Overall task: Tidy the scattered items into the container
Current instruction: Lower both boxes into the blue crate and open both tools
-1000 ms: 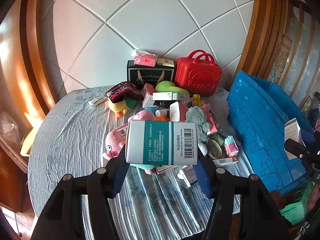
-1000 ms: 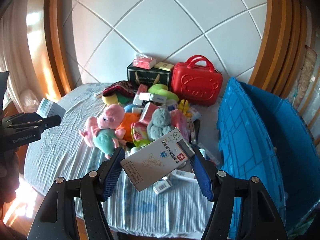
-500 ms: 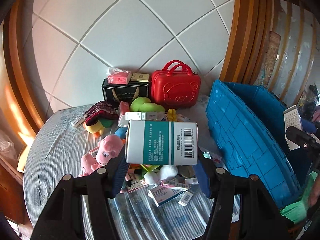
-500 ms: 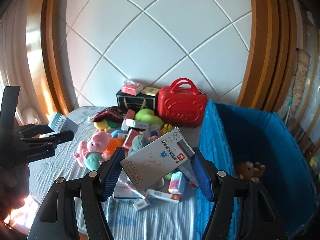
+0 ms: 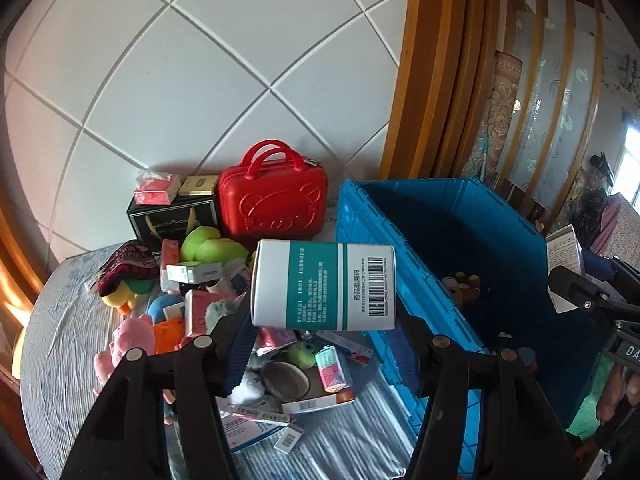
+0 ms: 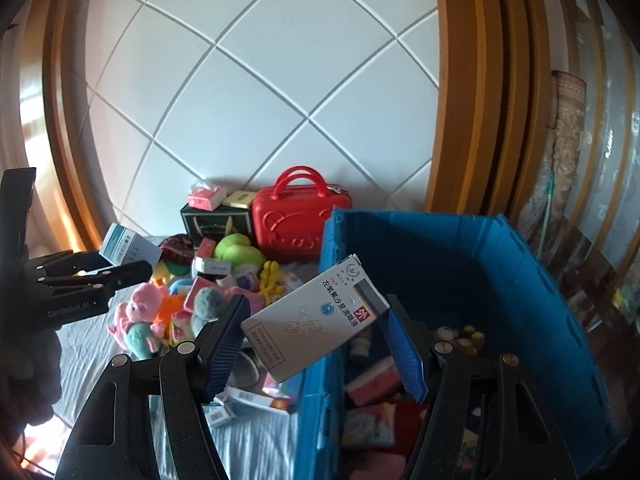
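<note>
The left claw (image 5: 324,344) grips a teal-and-white medicine box (image 5: 324,285) level, above the bench (image 5: 60,344) beside the blue crate (image 5: 404,240). The right claw (image 6: 316,344) clamps a white eye-drop box (image 6: 316,320), tilted, over the crate's near wall. Claw fingers hide part of the toy-and-carton pile (image 5: 200,300); the crate's contents are dim, and a red case (image 5: 276,208) stands behind.

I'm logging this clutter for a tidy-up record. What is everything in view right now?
crate: 1, blue, right of the pile, toys inside
suitcase: 1, red, at the wall
gift box: 1, black, left of suitcase
pig plush: 1, pink, pile's left edge
green plush: 1, mid pile
teal-white box: 1, in left gripper
white carton: 1, tilted, in right gripper
</note>
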`<action>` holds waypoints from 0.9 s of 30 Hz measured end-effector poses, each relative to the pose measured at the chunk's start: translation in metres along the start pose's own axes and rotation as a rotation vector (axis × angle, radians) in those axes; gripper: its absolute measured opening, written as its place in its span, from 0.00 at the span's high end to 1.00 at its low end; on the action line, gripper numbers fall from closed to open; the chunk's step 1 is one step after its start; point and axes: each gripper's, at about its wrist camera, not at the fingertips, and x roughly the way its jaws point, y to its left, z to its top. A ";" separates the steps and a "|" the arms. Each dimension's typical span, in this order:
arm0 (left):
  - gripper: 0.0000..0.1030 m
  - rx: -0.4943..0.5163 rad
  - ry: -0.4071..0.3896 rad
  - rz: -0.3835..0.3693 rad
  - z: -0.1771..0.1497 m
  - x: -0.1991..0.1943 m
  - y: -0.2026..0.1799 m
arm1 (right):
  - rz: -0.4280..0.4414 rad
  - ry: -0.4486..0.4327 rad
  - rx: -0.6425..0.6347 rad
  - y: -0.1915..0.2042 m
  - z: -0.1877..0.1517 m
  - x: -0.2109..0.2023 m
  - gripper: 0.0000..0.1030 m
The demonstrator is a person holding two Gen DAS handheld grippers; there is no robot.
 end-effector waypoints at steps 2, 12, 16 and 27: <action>0.42 0.021 0.002 -0.020 0.008 0.008 -0.020 | -0.015 -0.001 0.022 -0.018 -0.001 -0.001 0.35; 0.42 0.130 0.042 -0.106 0.036 0.049 -0.107 | -0.086 0.000 0.133 -0.094 -0.019 -0.010 0.35; 0.42 0.168 0.055 -0.126 0.043 0.064 -0.135 | -0.113 0.009 0.167 -0.116 -0.026 -0.011 0.35; 0.42 0.241 0.100 -0.160 0.066 0.101 -0.183 | -0.165 0.010 0.209 -0.148 -0.031 -0.011 0.35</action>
